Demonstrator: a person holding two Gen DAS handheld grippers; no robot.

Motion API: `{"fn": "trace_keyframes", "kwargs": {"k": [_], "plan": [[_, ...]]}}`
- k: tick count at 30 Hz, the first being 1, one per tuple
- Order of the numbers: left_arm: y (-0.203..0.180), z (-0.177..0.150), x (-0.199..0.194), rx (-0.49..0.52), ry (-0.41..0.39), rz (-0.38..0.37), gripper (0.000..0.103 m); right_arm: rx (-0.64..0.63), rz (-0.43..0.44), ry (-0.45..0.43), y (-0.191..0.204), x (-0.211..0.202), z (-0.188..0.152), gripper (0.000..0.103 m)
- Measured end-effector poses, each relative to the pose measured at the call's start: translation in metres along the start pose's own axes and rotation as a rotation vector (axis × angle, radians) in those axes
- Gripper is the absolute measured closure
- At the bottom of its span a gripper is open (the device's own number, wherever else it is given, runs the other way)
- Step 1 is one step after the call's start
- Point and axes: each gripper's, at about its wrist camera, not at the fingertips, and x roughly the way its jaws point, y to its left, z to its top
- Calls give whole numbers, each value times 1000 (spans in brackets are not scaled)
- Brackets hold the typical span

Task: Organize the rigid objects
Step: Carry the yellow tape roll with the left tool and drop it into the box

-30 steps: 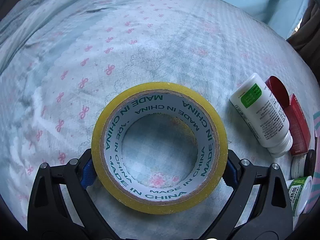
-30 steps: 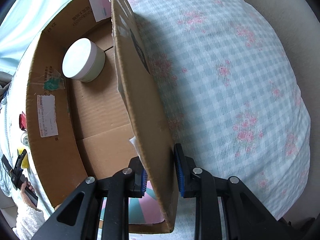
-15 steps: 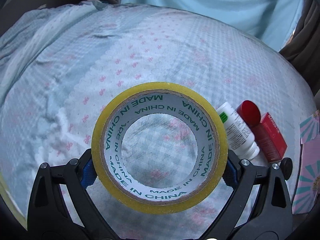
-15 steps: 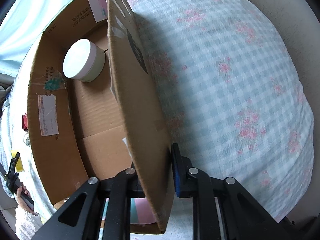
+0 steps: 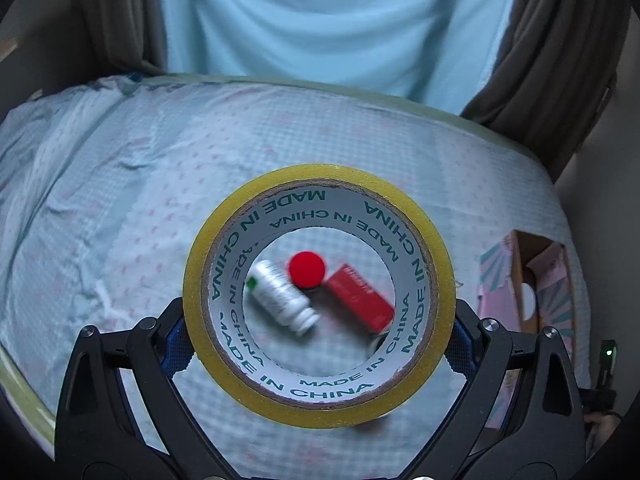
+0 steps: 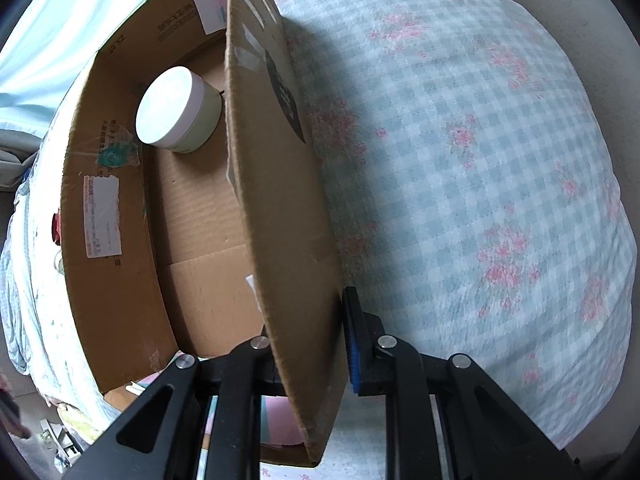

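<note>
Left gripper [image 5: 319, 330]: I hold the tape roll [image 5: 319, 295] between both jaws, clamped across its outer rim. Stiff, light, slick edge. Right gripper [image 6: 310, 344]: jaws narrow, pinching cardboard box [image 6: 276, 184] wall; 1 white jar [image 6: 176, 111] beyond them.

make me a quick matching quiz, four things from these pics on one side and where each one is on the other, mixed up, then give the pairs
Things
1. tape roll
2. white jar
3. cardboard box wall
4. red carton

Places
A. lying on the bedsheet beside a white bottle
B. sitting on the floor of the cardboard box
C. clamped between the fingers of the left gripper
D. between the fingers of the right gripper

Pairs: 1-C, 2-B, 3-D, 4-A
</note>
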Motion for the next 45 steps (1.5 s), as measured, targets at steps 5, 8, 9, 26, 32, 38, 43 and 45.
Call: {"fn": "trace_keyframes", "kwargs": {"k": [5,8,9,26,32,38,43,45], "plan": [[-99,16,-5,84,1,-103,7,-6,20,9,-5,-1,3,85],[-149,16,3,125,19,-155,7,4,45,16,-17,-1,8,85],[-167,14,8,138,31,-175,7,6,52,18,-21,-1,11,85],[-338,-76,134,348,307,-244,7,-28,30,33,-37,4,22,84],[-349,-83,146,365,352,-214,6,-40,30,32,-41,8,23,84],[-338,-69,136,341,334,-218,0,-45,28,34,-33,14,21,84],[-328,-65,127,318,331,-216,0,-40,31,25,-20,16,16,84],[-320,-64,116,311,321,-214,0,-37,32,26,-20,18,17,84]]}}
